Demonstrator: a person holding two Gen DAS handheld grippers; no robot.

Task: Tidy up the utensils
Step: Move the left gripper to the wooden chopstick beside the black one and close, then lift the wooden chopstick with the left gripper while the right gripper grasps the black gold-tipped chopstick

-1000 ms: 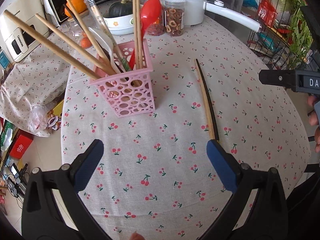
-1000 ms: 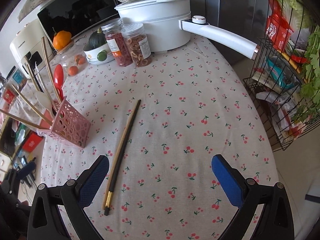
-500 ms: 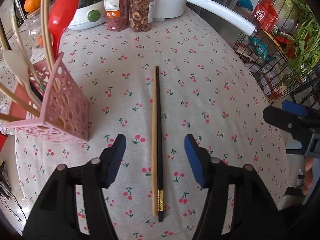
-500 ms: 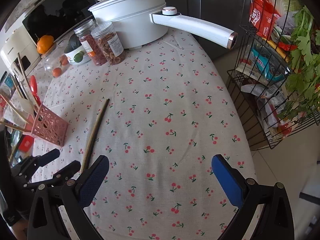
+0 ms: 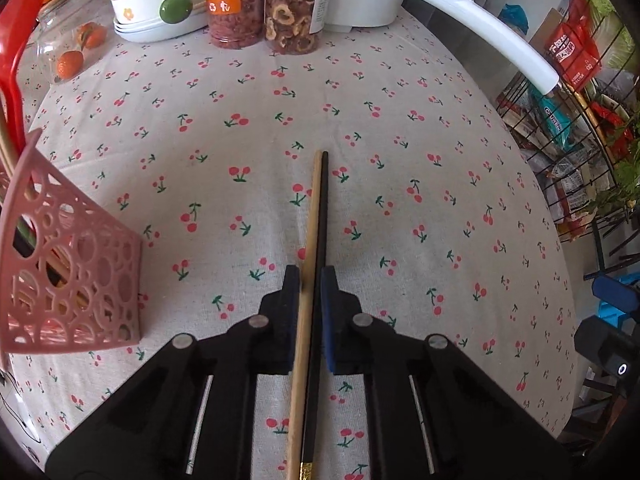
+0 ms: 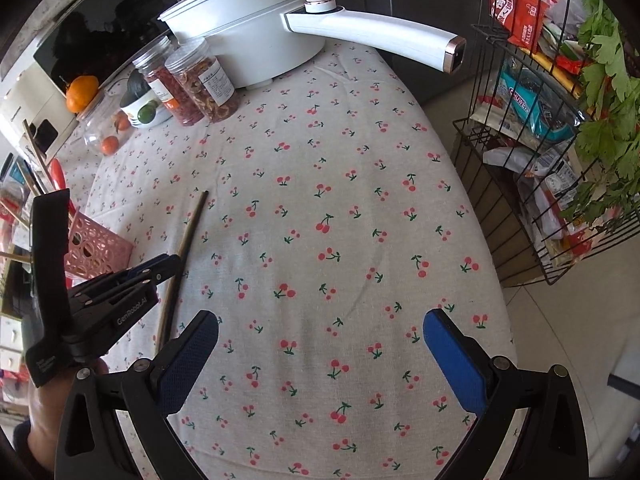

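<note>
The pink holder stood at the table's left, already bristling with utensils. The left claw had closed on the two chopsticks lying flat; lifting both level would keep them paired. The right claw hung open, empty.
</note>
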